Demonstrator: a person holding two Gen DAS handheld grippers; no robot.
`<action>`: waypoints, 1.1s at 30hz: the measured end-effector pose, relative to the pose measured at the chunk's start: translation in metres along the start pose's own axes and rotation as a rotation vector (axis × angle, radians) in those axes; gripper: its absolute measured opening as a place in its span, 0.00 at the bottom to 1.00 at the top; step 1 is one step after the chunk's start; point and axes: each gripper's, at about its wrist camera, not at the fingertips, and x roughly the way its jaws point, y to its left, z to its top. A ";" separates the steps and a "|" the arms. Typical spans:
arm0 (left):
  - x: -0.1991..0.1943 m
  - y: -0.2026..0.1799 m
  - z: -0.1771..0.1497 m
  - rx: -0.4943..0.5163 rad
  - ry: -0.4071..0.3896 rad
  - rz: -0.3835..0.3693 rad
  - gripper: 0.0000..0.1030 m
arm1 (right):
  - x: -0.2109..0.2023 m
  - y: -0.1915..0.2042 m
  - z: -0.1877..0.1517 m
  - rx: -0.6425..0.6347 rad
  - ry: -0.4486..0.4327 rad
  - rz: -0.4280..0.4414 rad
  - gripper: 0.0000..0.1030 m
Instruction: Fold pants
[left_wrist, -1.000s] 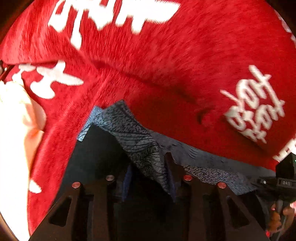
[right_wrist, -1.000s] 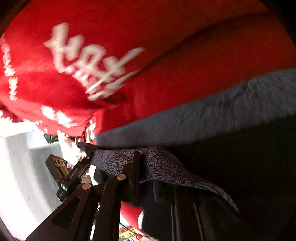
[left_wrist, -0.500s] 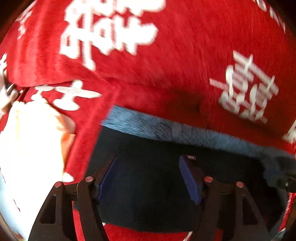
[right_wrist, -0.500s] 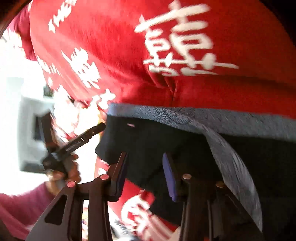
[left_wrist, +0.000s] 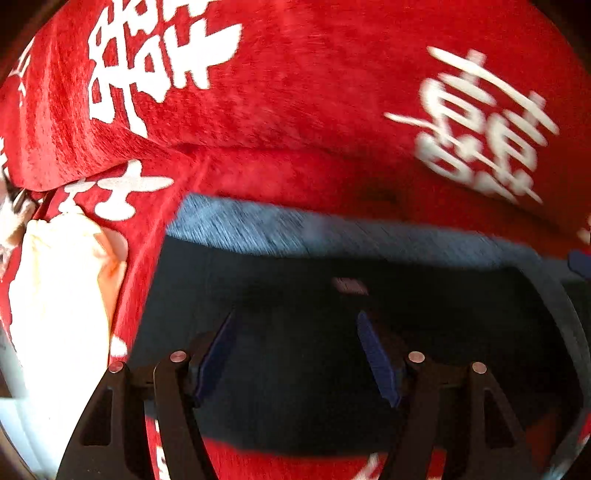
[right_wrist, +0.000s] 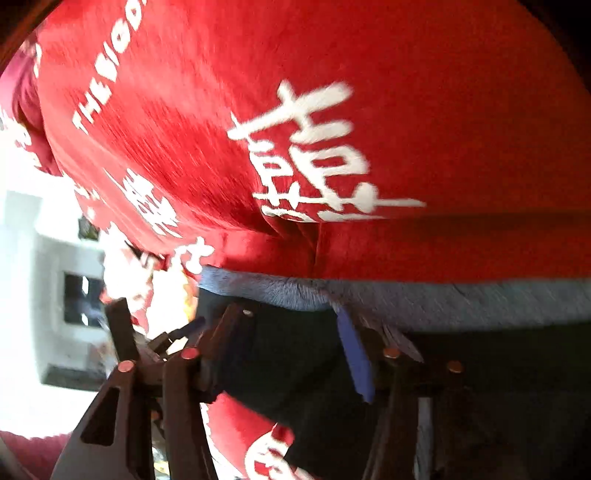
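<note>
The dark pants lie folded on a red blanket, with a grey-blue patterned waistband along the far edge. My left gripper is open and empty, just above the dark fabric. In the right wrist view the pants and waistband show below the red blanket. My right gripper is open and empty over the pants' left edge. The left gripper's tip shows at the left of that view.
A red blanket with white characters covers the surface, also in the right wrist view. A cream cloth bundle lies to the left. White furniture stands beyond the blanket's left edge.
Both grippers let go of the patterned fabric and opened. The pants now lie flat on the blanket, and both grippers have drawn back a little.
</note>
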 end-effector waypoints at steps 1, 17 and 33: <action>-0.007 -0.008 -0.009 0.020 0.013 -0.018 0.66 | -0.014 -0.006 -0.012 0.029 -0.006 0.006 0.57; -0.080 -0.153 -0.110 0.333 0.069 -0.287 0.66 | -0.161 -0.075 -0.249 0.395 -0.138 -0.178 0.59; -0.068 -0.283 -0.145 0.425 0.168 -0.483 0.66 | -0.225 -0.189 -0.408 0.725 -0.276 -0.245 0.59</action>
